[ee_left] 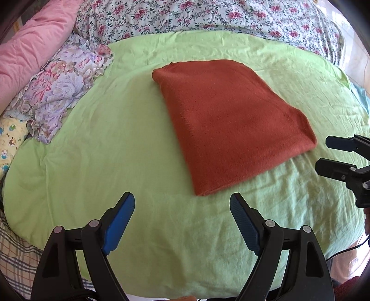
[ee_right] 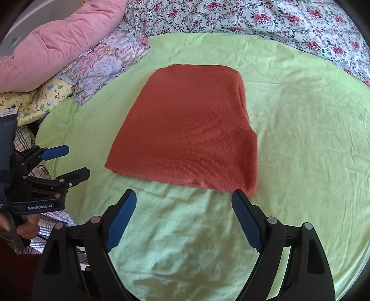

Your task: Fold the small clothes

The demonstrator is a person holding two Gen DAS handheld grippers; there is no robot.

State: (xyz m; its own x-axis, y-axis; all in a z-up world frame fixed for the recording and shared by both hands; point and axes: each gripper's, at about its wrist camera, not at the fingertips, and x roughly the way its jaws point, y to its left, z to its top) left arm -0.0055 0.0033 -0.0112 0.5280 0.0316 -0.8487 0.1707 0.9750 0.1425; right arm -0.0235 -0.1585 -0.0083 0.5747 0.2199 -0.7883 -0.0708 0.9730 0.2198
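A rust-red knitted garment (ee_left: 229, 122) (ee_right: 189, 132) lies folded into a flat, roughly rectangular pad on a light green sheet (ee_left: 115, 148) (ee_right: 307, 129). My left gripper (ee_left: 182, 201) hovers open above the sheet, just short of the garment's near corner, with nothing between its blue pads. My right gripper (ee_right: 183, 198) is also open and empty, its right finger close to the garment's near right corner. Each gripper shows in the other's view: the right one (ee_left: 321, 152) at the right edge, the left one (ee_right: 77, 161) at the left edge, held by a hand (ee_right: 25, 228).
A pink quilt (ee_left: 30, 46) (ee_right: 57, 44) and a crumpled purple floral cloth (ee_left: 62, 85) (ee_right: 108, 67) lie at the far left. A floral bedspread (ee_left: 208, 16) (ee_right: 254, 16) runs along the back. A yellow printed cloth (ee_right: 44, 97) and checked fabric (ee_left: 16, 254) border the sheet's left side.
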